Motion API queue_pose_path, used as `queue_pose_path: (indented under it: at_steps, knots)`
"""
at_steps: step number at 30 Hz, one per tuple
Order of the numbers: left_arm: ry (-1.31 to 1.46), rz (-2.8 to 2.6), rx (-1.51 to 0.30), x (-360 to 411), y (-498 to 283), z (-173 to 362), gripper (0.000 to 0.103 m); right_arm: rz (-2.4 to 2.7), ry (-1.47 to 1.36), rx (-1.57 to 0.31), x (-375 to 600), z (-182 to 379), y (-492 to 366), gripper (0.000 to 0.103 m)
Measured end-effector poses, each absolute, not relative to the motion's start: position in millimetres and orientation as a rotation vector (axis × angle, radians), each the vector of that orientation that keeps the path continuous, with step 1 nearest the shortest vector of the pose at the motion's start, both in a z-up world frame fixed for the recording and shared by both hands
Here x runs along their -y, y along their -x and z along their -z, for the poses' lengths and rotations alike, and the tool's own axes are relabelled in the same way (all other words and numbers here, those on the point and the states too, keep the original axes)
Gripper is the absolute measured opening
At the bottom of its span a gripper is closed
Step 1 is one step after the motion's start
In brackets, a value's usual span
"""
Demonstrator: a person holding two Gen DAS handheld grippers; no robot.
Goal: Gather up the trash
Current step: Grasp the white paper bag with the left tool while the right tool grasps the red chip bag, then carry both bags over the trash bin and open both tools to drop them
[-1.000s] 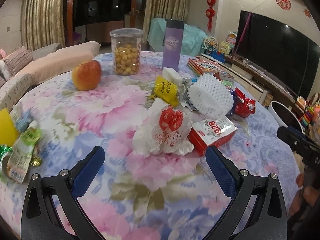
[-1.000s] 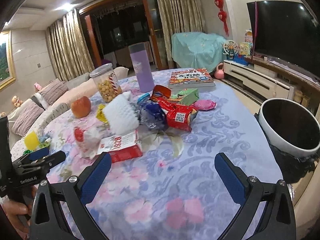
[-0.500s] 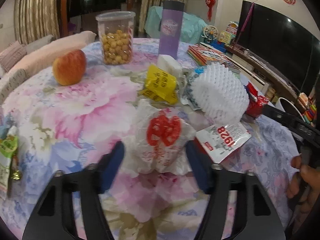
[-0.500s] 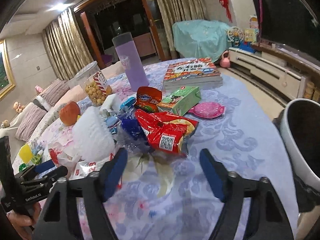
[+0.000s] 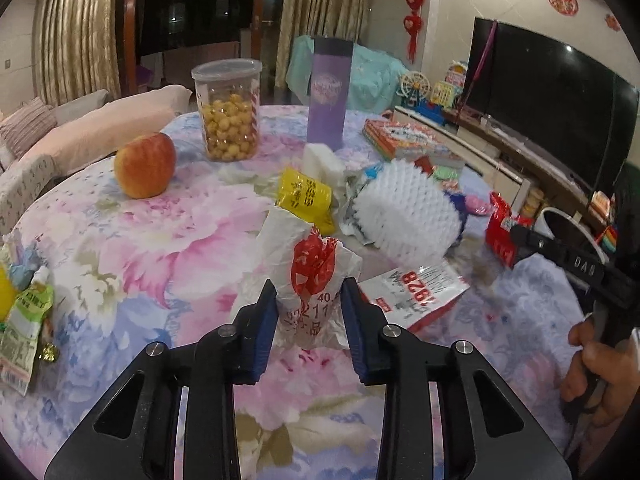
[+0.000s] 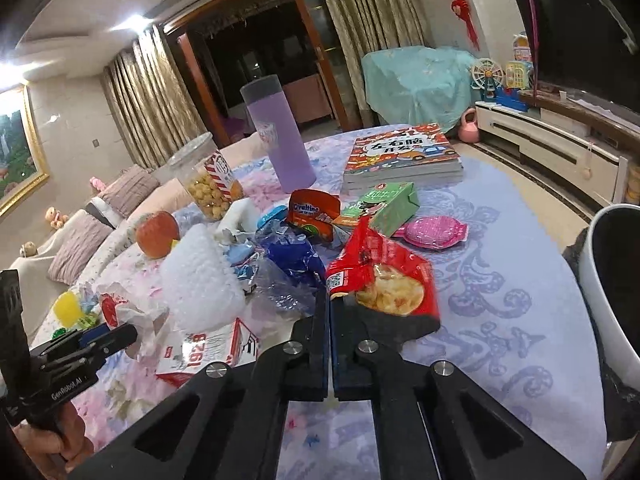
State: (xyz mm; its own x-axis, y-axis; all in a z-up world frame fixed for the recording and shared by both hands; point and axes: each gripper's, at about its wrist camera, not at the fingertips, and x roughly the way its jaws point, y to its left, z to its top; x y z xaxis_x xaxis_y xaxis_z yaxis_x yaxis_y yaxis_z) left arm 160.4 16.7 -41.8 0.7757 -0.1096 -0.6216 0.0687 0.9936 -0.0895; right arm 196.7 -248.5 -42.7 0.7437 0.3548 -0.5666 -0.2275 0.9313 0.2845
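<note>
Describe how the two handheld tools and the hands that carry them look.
Both are matte black frames with triangular cut-outs, silver pivot screws and blue finger pads. From the right wrist view, the left tool has white "GenRobot.AI" lettering on its handle. From the left wrist view, the right tool shows raised letters. The hand is bare; no sleeve or cable is visible.

Black hand-held gripper [image 5: 308, 300] — blue pads [image 5: 265, 320], silver screws.
</note>
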Motion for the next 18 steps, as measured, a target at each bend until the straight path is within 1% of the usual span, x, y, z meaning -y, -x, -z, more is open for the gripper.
queue_pose_path:
  at_steps: [4, 9, 18]
  knots:
    - [0.069, 0.136, -0.648, -5.8, -146.1, 28.4, 0.030, -0.319, -0.208, -0.647, 254.0, 36.1, -181.3, 0.000]
    - [0.037, 0.238, -0.630, 34.2, -134.6, 15.3, 0.030, -0.294, -0.222, -0.620, 270.2, 25.4, -158.2, 0.000]
    - [-0.027, 0.404, -0.655, 111.7, -130.6, 17.2, 0.030, -0.212, -0.260, -0.592, 325.0, 13.4, -120.9, 0.000]
